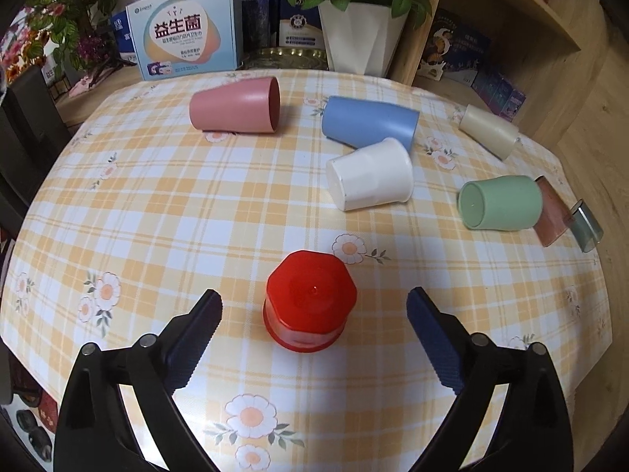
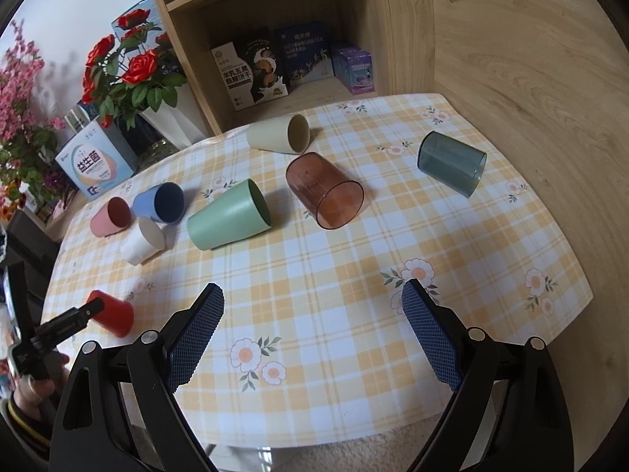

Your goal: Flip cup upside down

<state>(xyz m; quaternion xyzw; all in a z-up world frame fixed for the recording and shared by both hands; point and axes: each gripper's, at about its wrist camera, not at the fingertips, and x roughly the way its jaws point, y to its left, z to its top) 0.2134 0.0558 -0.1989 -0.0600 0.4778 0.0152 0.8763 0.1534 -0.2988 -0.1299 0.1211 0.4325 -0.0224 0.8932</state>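
Left wrist view shows the left tool (image 1: 313, 306) wide open, holding nothing, around the red cup (image 1: 310, 303) already standing mouth-down low in the frame, while the right tool (image 2: 312, 303) waits open and empty.

Soft even daylight, faint shadows under cups, sharp focus, strong fisheye bending, dark vignetted corners

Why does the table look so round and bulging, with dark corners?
Left wrist view: the fisheye lens bows the checked tablecloth into a dome around the sharp red cup. Right wrist view: the shelf unit curves the same way, and the corners go black.
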